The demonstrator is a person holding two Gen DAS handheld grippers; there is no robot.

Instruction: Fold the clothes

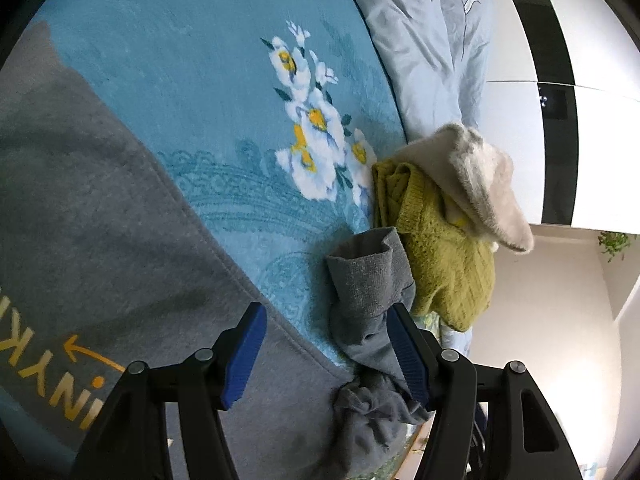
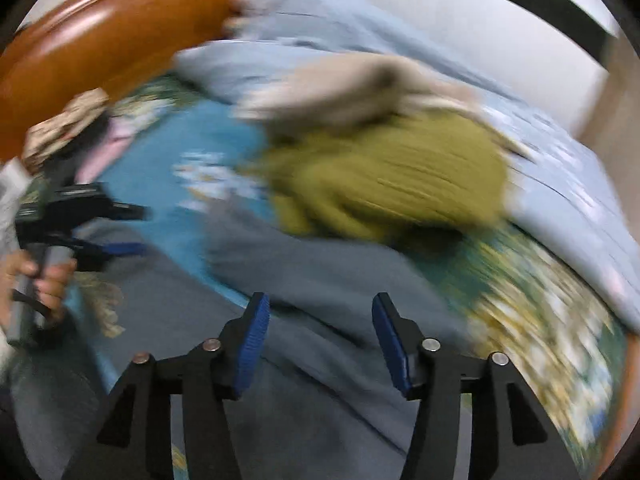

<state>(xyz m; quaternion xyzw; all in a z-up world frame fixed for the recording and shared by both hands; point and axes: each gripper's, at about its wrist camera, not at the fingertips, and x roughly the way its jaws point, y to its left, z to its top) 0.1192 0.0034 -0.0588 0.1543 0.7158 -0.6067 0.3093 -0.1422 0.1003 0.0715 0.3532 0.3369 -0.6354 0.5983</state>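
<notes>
A grey sweatshirt point(image 1: 92, 216) with yellow letters lies spread flat on a blue blanket point(image 1: 192, 64) with white flowers that covers the bed. Its sleeve point(image 1: 368, 292) is bunched up at the edge of the blanket, with the ribbed cuff standing up. The left gripper point(image 1: 326, 324) hangs over the sweatshirt with its jaws apart and nothing pressed between them; the right blue pad point(image 1: 406, 356) is just beside the crumpled sleeve, perhaps touching it. The right gripper point(image 2: 320, 314) is above the grey cloth too, jaws apart and holding nothing. This view is much blurred, so I cannot tell how close the pads are to the cloth. Beside the sleeve lies a green knitted sweater point(image 1: 444, 256), and a fluffy beige garment point(image 1: 476, 184) rests on top of it. Behind them is a light blue quilt point(image 1: 424, 40). In the right view a hand point(image 2: 44, 280) grips the left gripper's handle, and a brown wooden headboard point(image 2: 112, 36) stands behind the bed.
</notes>
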